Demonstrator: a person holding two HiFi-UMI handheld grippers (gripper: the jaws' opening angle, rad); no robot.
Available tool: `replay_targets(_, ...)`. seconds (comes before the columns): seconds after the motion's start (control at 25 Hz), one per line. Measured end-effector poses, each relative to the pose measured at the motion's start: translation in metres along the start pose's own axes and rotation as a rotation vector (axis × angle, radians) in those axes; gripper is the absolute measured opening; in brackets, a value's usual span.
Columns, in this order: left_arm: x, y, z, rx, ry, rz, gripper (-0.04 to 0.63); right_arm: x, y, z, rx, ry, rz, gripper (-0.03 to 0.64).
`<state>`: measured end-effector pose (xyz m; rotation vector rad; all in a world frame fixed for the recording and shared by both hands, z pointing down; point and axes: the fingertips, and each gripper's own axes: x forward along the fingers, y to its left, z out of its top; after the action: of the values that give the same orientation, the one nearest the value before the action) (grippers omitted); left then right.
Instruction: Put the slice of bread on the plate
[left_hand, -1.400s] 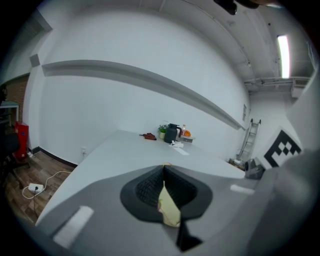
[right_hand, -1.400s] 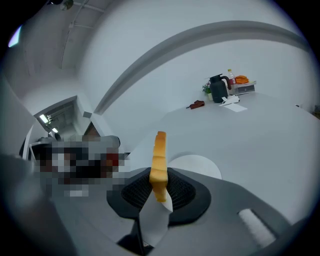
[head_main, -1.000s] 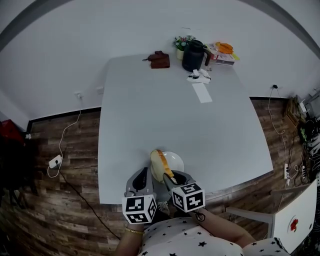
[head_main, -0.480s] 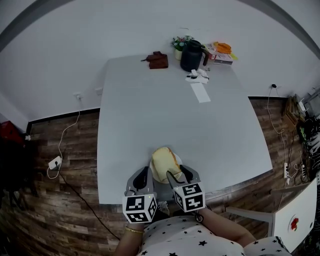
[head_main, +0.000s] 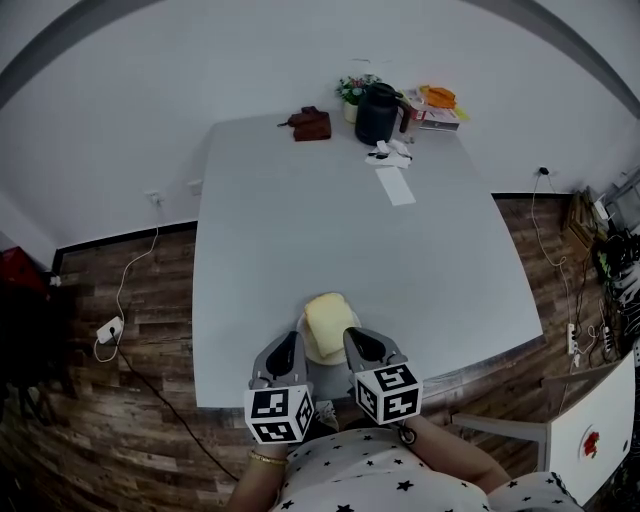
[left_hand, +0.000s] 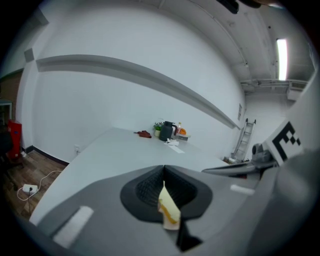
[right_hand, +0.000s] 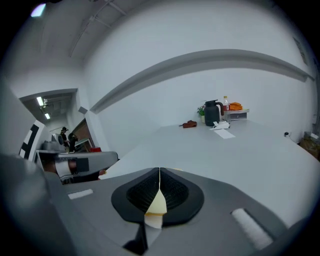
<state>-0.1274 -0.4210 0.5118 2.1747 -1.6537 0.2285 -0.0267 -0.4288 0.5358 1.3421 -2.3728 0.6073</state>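
In the head view a pale slice of bread (head_main: 327, 323) lies flat on the white plate (head_main: 313, 356) near the table's front edge and hides most of it. My right gripper (head_main: 356, 339) sits just behind the bread on the right. Its jaws are closing and meet at the seam (right_hand: 159, 173), with no bread between them. My left gripper (head_main: 287, 346) rests shut to the left of the plate. A small yellowish scrap (left_hand: 168, 212) sticks at its seam (left_hand: 164, 169), and the right gripper's seam holds a similar one.
At the far end of the grey table (head_main: 270, 230) stand a black kettle (head_main: 378, 112), a small plant (head_main: 355, 90), a brown object (head_main: 311, 124), orange items (head_main: 438, 97) and a paper strip (head_main: 395, 185). A power strip (head_main: 108, 328) lies on the wooden floor at the left.
The bread, held upright in the right gripper, tipped over and now lies flat on the plate. The right gripper opened, let it go, drew back and closed. The left gripper stayed put.
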Motion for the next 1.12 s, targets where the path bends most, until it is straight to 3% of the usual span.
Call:
replay_targets(0.28,-0.005,-0.008,0.002,0.003,0.009,-0.011,0.008,-0.012,0.01,0.022,-0.009,-0.079,0.041,0.0)
replay_targets(1.12,-0.012,-0.016,0.0,0.012,0.008,-0.003,0.008,-0.025,0.026,0.022,-0.071,-0.107,0.079,-0.002)
